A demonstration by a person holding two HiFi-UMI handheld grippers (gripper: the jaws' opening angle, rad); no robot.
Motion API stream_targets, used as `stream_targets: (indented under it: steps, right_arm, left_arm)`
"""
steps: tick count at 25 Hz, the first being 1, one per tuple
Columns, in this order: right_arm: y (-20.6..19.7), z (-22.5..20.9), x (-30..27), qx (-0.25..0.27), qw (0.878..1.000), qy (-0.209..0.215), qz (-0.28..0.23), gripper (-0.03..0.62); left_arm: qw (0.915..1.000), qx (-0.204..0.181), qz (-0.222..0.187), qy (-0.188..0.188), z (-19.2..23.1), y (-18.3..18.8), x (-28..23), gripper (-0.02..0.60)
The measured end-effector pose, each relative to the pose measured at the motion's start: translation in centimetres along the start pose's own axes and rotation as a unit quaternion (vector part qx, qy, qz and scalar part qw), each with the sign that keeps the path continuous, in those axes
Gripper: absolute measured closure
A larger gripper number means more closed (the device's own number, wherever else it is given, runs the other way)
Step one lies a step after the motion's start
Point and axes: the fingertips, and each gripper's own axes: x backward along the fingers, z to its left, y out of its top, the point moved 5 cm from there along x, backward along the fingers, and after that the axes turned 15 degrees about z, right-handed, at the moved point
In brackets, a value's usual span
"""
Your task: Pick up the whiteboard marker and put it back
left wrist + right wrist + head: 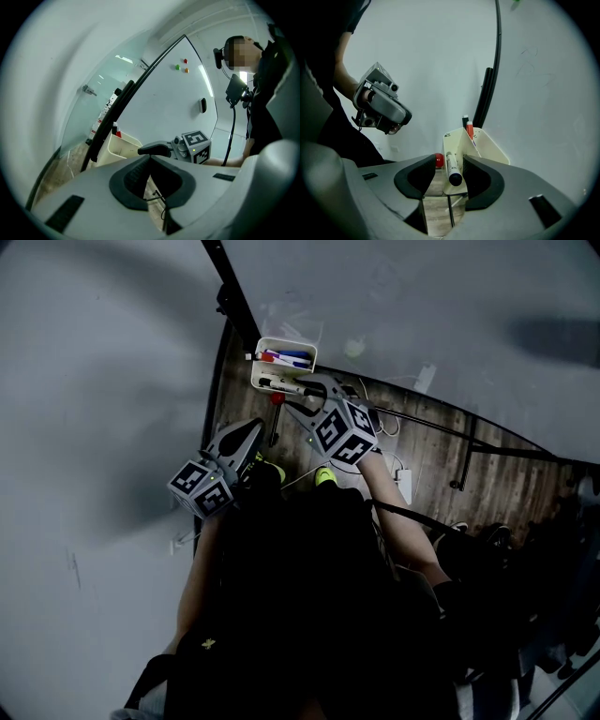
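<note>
A white whiteboard marker (452,168) with a black cap lies between the jaws of my right gripper (444,174). It sits close to the right-hand pad, with a gap on its other side, so the jaws stand open. Its far end rests at the front of a cream marker holder (490,146) fixed to the whiteboard. In the head view the right gripper (302,396) reaches to the holder (286,341), where the marker (281,383) lies below other coloured markers (287,358). My left gripper (251,430) hangs lower left of the holder, shut and empty.
The whiteboard's black frame edge (234,296) runs past the holder. A small red ball (439,160) sits just left of the holder. Coloured magnets (181,67) and a dark eraser (202,105) are on the board. Cables (403,418) lie on the wooden floor (441,465) below.
</note>
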Motion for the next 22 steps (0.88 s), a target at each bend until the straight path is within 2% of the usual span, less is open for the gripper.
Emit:
stream_targets:
  steps: [9, 22]
  right_arm:
    - [-0.2, -0.3, 0.1, 0.008, 1.000, -0.015, 0.000, 0.496]
    - [-0.6, -1.0, 0.1, -0.019, 0.999, 0.004, -0.026, 0.520]
  left_arm:
    - [1.0000, -0.002, -0.002, 0.002, -0.4, 0.1, 0.1, 0.567]
    - [0.9998, 0.006, -0.014, 0.016, -0.1, -0.4, 0.2, 0.566]
